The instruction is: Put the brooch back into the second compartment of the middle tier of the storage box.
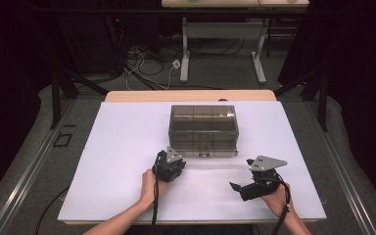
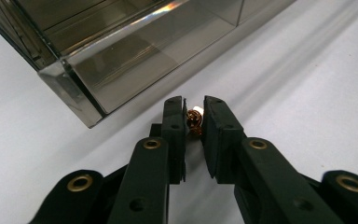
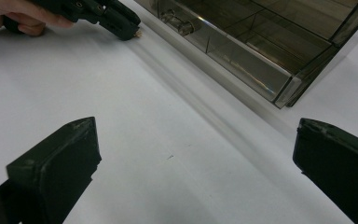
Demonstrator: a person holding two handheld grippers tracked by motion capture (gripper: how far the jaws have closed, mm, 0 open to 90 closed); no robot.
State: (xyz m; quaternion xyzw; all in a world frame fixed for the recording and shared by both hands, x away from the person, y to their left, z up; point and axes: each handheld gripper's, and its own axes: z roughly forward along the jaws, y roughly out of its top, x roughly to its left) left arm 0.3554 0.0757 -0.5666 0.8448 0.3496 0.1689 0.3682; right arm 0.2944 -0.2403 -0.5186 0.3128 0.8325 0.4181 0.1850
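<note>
In the high view, a white table top (image 1: pixel 127 161) fills the middle of a dark room, with a bare wooden strip along its far edge, cables on the grey floor beyond and a second table's legs further back. A smoky clear plastic drawer box (image 1: pixel 203 129) sits near the centre; a pale label on its front is too small to read. The left gripper (image 1: pixel 175 164), held by the left hand (image 1: pixel 151 187), points down just in front of the box, its tips hidden beneath its body. The right gripper (image 1: pixel 240 188) rests near the right front, well apart from the box. In the left gripper view, the jaws pinch a small copper-coloured wire piece (image 2: pixel 194 120) with a pale tip, just above the white surface beside the box's corner; its exact form is hard to make out. In the right gripper view, the jaws stand wide apart, cut off by the frame, with bare table between them.
</note>
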